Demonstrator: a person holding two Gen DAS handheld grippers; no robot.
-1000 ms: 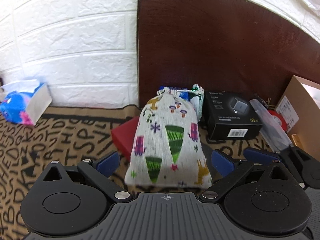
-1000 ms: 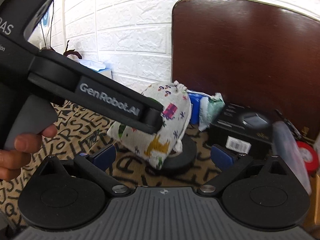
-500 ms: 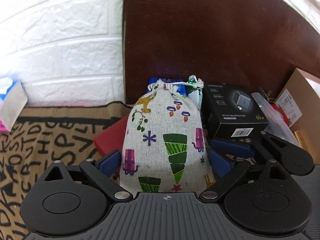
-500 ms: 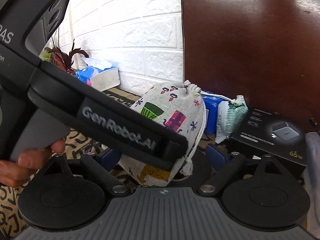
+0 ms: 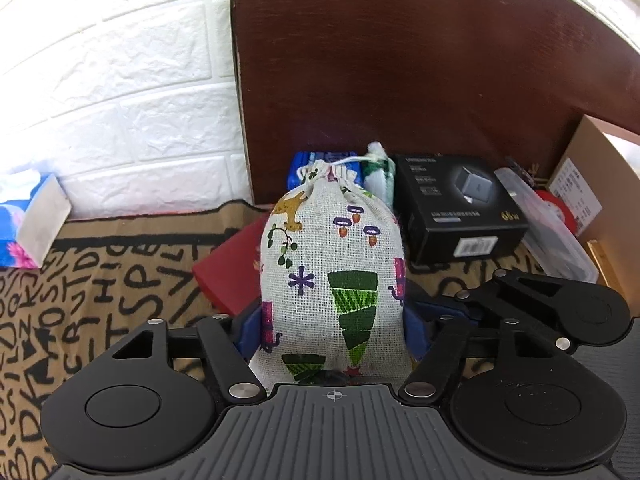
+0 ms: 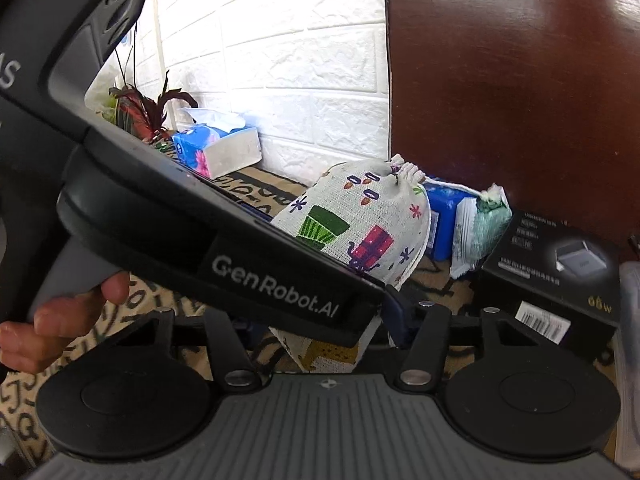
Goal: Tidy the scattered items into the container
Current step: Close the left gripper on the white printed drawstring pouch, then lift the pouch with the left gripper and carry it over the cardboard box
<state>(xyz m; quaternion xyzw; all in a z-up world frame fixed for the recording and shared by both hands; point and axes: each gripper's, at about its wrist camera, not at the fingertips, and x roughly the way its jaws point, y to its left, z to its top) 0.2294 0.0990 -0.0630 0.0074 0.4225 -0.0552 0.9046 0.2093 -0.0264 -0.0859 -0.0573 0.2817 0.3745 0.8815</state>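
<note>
Pouch (image 5: 332, 276): off-white drawstring cloth w/ printed green trees, purple gifts, snowflakes; full, mouth cinched, cord end trailing. Stands tilted on the lettered mat (image 5: 100, 280), near its back edge by the wall. Other items just behind it: black box (image 5: 460, 208), blue pack (image 6: 440, 220), green-white packet (image 6: 480, 228); red box (image 5: 228, 276) beside.

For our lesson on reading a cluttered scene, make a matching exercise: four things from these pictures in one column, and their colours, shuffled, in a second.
Things:
1. drawstring pouch
2. charger box
3. tissue box
4. flat box left of the pouch

Colours:
A. black
B. red
C. blue with a pink flower print
D. pale cloth with green trees

Pairs: 1-D, 2-A, 3-C, 4-B
</note>
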